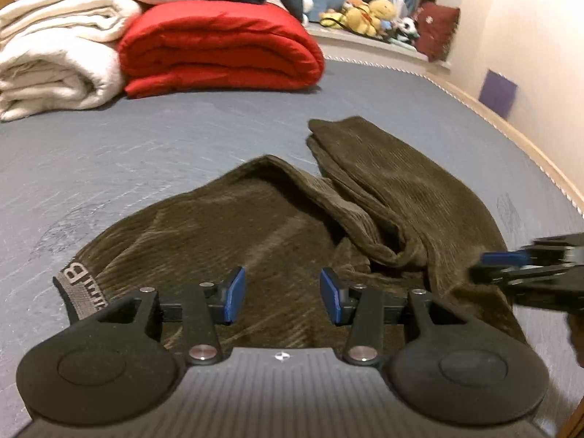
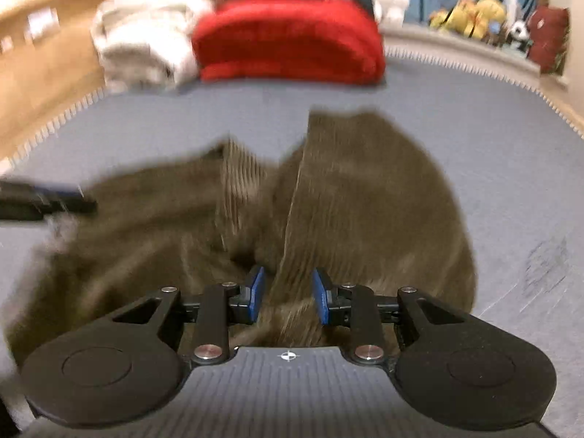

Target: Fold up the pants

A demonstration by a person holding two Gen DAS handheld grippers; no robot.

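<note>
We see the right hand-held gripper (image 2: 286,295), blue pads apart, above rumpled olive corduroy pants (image 2: 365,200) on the grey bed (image 2: 511,189), the left hand-held gripper (image 2: 54,197) at left, a red blanket (image 2: 288,40) beyond.

Bed with bare blue-grey mattress (image 1: 153,153), light wooden frame around its edge. Olive corduroy pants (image 1: 277,226) lie crumpled on the near half, legs bunched toward the right, grey waistband (image 1: 78,288) at the left. At the far end, side by side: folded white blanket (image 1: 54,62), folded red quilt (image 1: 219,51), touching.
</note>
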